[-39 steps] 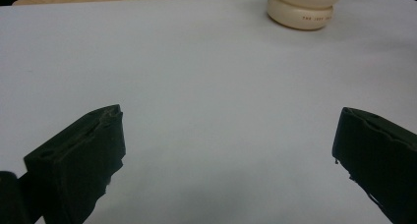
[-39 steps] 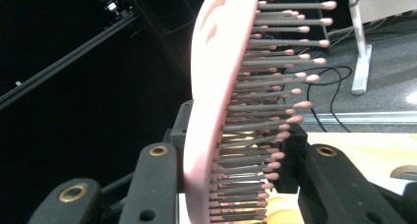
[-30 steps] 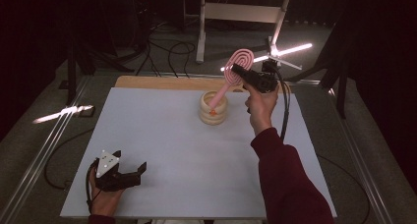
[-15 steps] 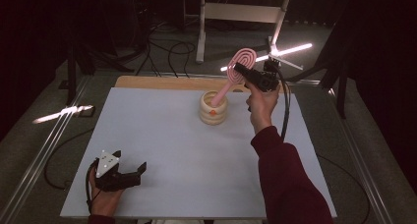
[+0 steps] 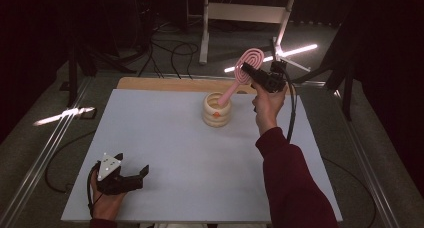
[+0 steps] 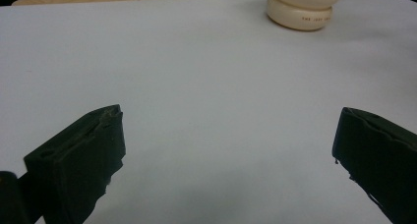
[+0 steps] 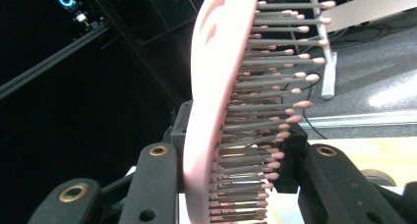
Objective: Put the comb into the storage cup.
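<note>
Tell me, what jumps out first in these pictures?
The pink hairbrush, held aloft at the table's far side, clamped in the right gripper, its handle tip dipping into a cream ribbed pot. Up close, its bristles stick out sideways. The left gripper rests open at the near left corner.

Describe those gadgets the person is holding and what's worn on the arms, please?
Both are black two-jaw tools. The left gripper carries a grey three-cornered plate with small dark dots on top; its jaws are chunky black blocks. The right gripper trails a black cable, and its jaw arms have brass-ringed holes. The right arm wears a dark red sleeve.
</note>
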`<state>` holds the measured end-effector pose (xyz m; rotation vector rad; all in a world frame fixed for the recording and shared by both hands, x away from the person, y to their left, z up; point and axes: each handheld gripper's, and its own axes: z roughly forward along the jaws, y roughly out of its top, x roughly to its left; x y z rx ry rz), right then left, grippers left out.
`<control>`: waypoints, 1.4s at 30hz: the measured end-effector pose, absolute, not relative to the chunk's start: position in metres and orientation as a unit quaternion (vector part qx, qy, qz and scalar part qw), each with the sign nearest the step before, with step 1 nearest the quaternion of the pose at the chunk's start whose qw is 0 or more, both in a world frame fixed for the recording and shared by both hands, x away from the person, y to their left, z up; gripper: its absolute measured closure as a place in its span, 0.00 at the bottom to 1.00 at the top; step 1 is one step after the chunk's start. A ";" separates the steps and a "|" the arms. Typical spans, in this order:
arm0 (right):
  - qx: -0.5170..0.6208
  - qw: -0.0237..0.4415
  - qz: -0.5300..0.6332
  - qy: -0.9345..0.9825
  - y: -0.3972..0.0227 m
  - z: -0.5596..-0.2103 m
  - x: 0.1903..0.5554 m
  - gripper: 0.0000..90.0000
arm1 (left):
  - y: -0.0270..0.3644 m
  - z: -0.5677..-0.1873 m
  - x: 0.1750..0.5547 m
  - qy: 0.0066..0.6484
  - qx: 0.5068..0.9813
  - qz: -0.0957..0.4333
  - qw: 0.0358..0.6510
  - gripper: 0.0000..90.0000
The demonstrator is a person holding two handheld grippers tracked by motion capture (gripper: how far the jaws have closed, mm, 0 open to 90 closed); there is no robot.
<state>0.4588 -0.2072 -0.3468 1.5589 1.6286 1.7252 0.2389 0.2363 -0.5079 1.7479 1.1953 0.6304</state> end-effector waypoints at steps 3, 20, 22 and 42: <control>0.547 0.151 0.598 0.566 -0.208 -0.348 0.460 0.71 | 0.236 -0.508 0.239 0.483 0.707 0.254 0.449 0.00; 0.550 0.170 0.594 0.562 -0.210 -0.351 0.463 0.70 | 0.236 -0.508 0.238 0.483 0.707 0.254 0.450 0.00; 0.551 0.168 0.595 0.561 -0.210 -0.352 0.463 0.70 | 0.236 -0.508 0.238 0.483 0.707 0.254 0.451 0.00; 0.541 0.176 0.591 0.572 -0.198 -0.358 0.465 0.70 | 0.237 -0.508 0.239 0.482 0.706 0.253 0.452 0.00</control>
